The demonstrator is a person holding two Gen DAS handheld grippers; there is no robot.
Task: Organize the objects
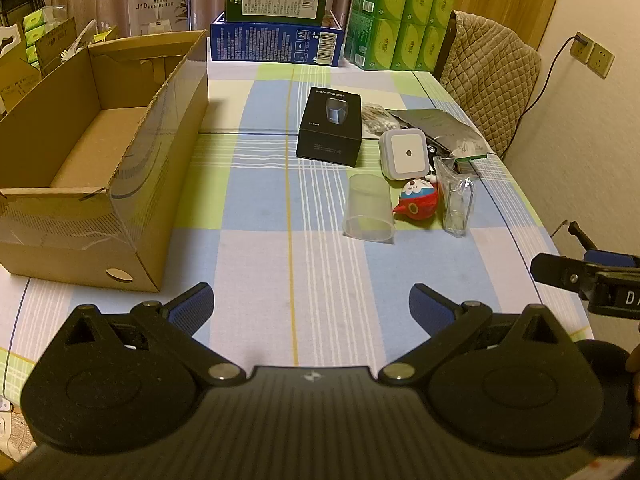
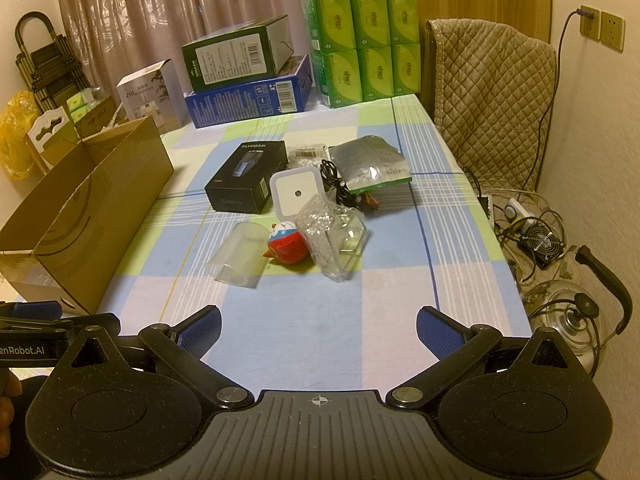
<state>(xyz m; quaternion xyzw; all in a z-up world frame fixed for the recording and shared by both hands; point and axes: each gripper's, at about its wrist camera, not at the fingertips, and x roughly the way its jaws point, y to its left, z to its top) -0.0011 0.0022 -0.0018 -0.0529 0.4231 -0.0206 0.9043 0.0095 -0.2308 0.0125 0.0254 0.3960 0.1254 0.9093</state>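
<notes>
1. Left wrist view: the left gripper [image 1: 311, 304] hangs above the checked tablecloth [image 1: 256, 248] with its blue-padded fingers [image 1: 192, 307] spread wide and nothing between them.
2. Ahead and to its left stands an open cardboard box [image 1: 84, 184], its inside bare as far as it shows.
3. Ahead and to its right lies a cluster of small things: a clear plastic cup [image 1: 369, 210] on its side, just beside a red and white toy [image 1: 417, 199], then a crinkled clear packet [image 1: 457, 196].
4. Farther ahead sit a white square night light [image 1: 406, 155], a black carton [image 1: 331, 126] and a silver pouch [image 1: 442, 128].
5. At the right edge part of the right gripper [image 1: 560, 272] shows.
6. Right wrist view: the right gripper [image 2: 319, 328] hovers over the cloth near the table's front, its fingers [image 2: 436, 333] also spread wide and empty.
7. The cup [image 2: 240, 256], toy [image 2: 289, 245] and packet [image 2: 334, 236] lie straight ahead, touching or nearly so.
8. Beyond them are the night light [image 2: 296, 193], the black carton [image 2: 250, 178], a black cable [image 2: 340, 184] and the pouch [image 2: 370, 164].
9. The cardboard box [image 2: 88, 216] stands ahead to the left; a glass kettle [image 2: 576, 320] sits low to the right, off the table.
</notes>
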